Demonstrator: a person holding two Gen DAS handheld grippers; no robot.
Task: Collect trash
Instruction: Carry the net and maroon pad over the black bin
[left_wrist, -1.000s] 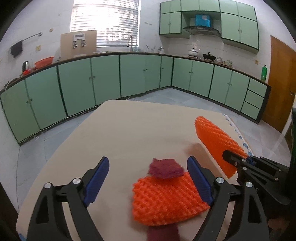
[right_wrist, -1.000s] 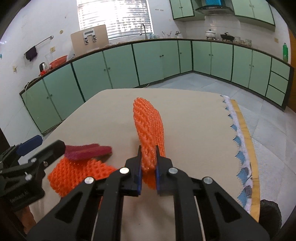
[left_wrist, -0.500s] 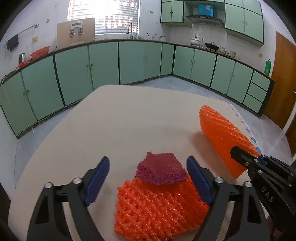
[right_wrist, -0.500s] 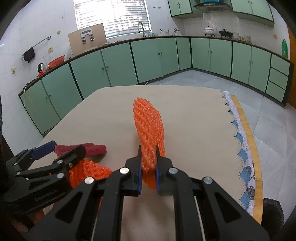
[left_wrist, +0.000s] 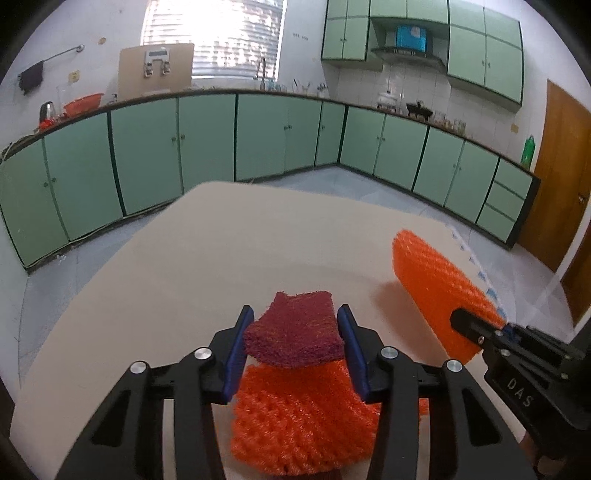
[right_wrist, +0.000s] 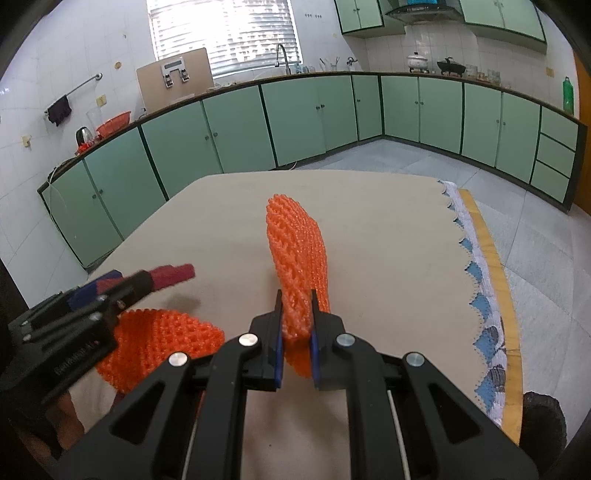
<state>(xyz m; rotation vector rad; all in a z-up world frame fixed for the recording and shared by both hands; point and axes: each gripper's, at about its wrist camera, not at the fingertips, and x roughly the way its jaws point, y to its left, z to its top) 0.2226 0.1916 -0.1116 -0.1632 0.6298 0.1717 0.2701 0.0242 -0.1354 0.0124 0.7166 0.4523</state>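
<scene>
Item one, maroon scouring pad (left_wrist: 293, 328): a flat, fibrous rectangle, clamped by its two side edges between the blue fingers of the left gripper (left_wrist: 295, 345) and held off the beige table (left_wrist: 207, 258), above a second item. Judged light, soft and compressible, with a rough surface unlikely to slip; the present edge-to-edge hold suits it, though a hard squeeze would probably buckle it rather than damage it. Item two, orange foam net (left_wrist: 301, 417): an open-mesh sleeve lying flat on the table directly beneath the pad and between the left gripper's arms, not gripped by anything; whether the pad touches it cannot be told. Judged very light, springy and floppy, liable to drag along or snag on a finger; best taken by pinching a free edge or by bunching the mesh. Item three, second orange foam net (right_wrist: 295, 254): pinched at its near end by the right gripper (right_wrist: 295, 345), whose jaws stand almost together on the mesh, the rest standing forward and upward over the table. It keeps its shape when held by one end, so judged stiff enough for a single-end hold, yet easily crushed. All three pieces look non-fragile. No bin or bag for the trash shows in either view.
</scene>
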